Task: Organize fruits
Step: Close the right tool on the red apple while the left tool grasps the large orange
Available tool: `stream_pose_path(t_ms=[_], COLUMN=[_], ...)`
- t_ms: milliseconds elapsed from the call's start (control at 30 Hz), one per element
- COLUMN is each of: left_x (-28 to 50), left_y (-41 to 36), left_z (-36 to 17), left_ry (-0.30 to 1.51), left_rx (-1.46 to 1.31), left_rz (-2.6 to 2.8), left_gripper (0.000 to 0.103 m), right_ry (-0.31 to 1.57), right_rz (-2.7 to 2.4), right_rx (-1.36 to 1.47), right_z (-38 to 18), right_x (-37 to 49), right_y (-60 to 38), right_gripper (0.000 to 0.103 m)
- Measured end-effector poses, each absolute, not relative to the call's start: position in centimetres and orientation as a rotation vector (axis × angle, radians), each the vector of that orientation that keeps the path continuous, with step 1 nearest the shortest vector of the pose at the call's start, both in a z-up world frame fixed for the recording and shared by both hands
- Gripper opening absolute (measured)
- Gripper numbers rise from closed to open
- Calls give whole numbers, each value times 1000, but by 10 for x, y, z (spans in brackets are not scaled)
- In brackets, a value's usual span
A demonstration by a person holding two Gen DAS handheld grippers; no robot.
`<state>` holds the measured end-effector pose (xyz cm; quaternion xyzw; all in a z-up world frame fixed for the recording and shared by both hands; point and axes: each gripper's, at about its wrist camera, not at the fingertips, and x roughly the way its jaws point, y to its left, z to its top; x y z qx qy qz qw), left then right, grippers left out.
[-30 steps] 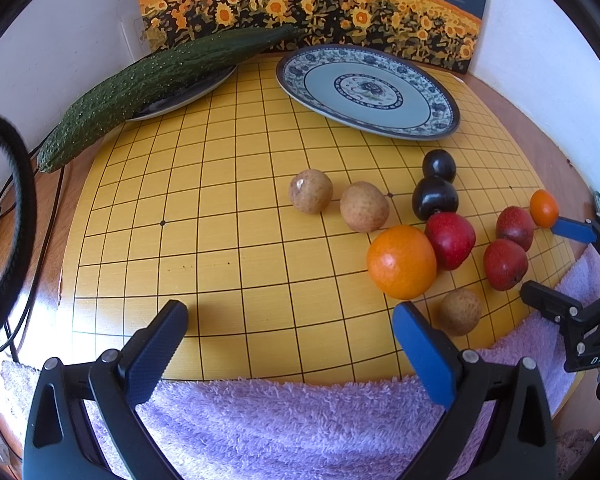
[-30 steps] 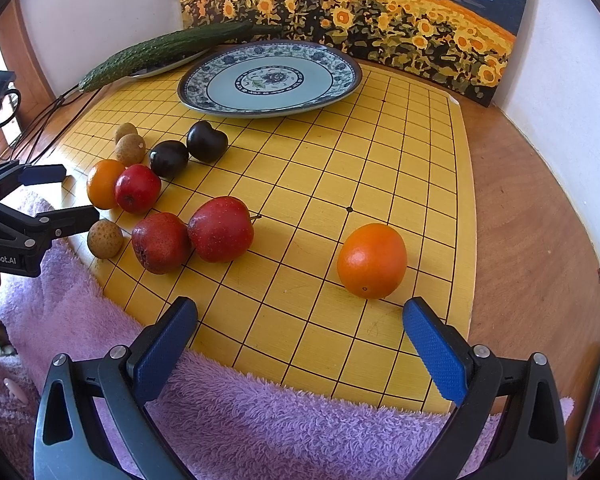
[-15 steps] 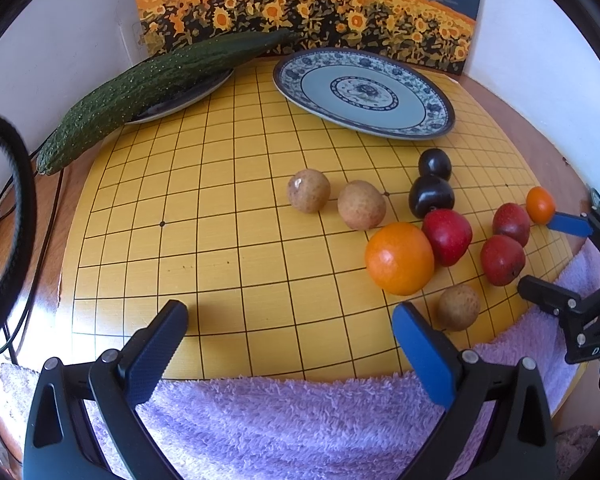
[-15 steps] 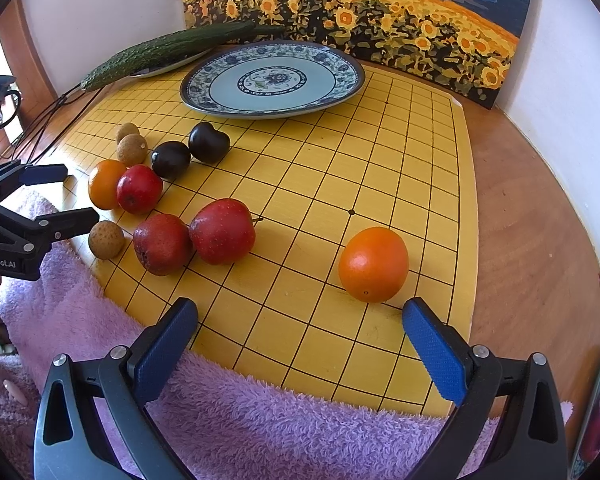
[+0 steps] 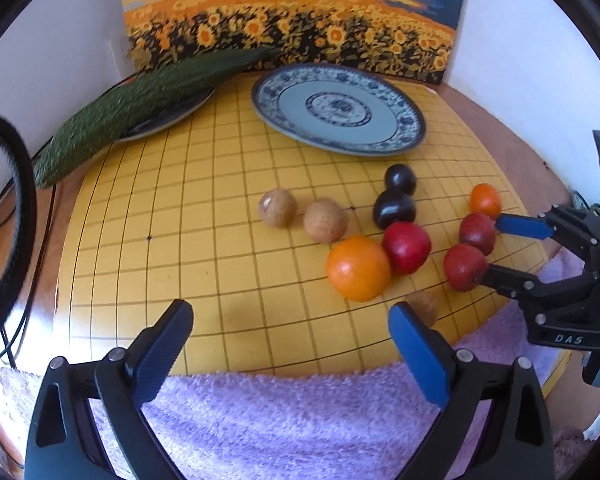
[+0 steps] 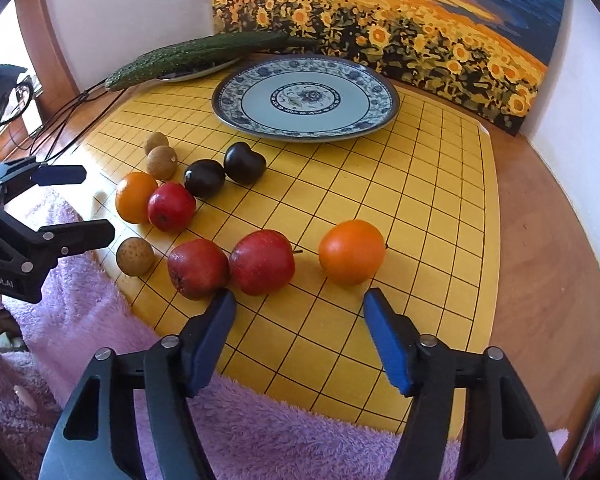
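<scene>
On the yellow grid board point(image 6: 440, 184) lie two oranges, three red apples, two dark plums and three brown longans. My right gripper point(image 6: 299, 304) hovers at the board's near edge with its jaws closing and nothing between them. A red apple point(image 6: 262, 262) and an orange point(image 6: 352, 252) lie just beyond its tips. The left wrist view shows this gripper point(image 5: 494, 251) beside two red apples point(image 5: 464, 267). My left gripper point(image 5: 290, 316) stands open and empty, with the other orange point(image 5: 358, 268) and a longan point(image 5: 422, 306) by its right finger.
A blue-patterned plate point(image 6: 380, 120) sits at the back of the board. A long green gourd point(image 5: 140, 100) rests on a second plate at the back left. A purple towel point(image 6: 280, 440) covers the near edge. A sunflower painting leans on the wall, and cables hang at the left.
The right gripper's fingers have come much closer together. Both views have shifted only slightly. No fruit has moved.
</scene>
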<state>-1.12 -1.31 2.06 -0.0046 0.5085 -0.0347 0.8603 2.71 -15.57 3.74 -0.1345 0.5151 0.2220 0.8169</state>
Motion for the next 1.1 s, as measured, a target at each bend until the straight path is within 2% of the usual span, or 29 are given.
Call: stream_pose_path(t_ms=[467,767,1000,1100], left_x=[8,10,10,9], left_y=[-25,-27,-28,-28], left_z=[20,19,17,17], left_ry=[1071,1070,1073,1073], left_rx=[-26,-32,-37,-45], left_rz=[-89,-106,-114,-132], left_gripper=[81,74,72,64], right_ry=[1084,1076,1072,1069], right_rz=[509,551,568,571], right_rx=[-273,-246,-237,-236], right_z=[37,38,39,38], right_x=[34,37,38,39], right_y=[-156,-150,-147,-146], right_gripper=[55,40,37,37])
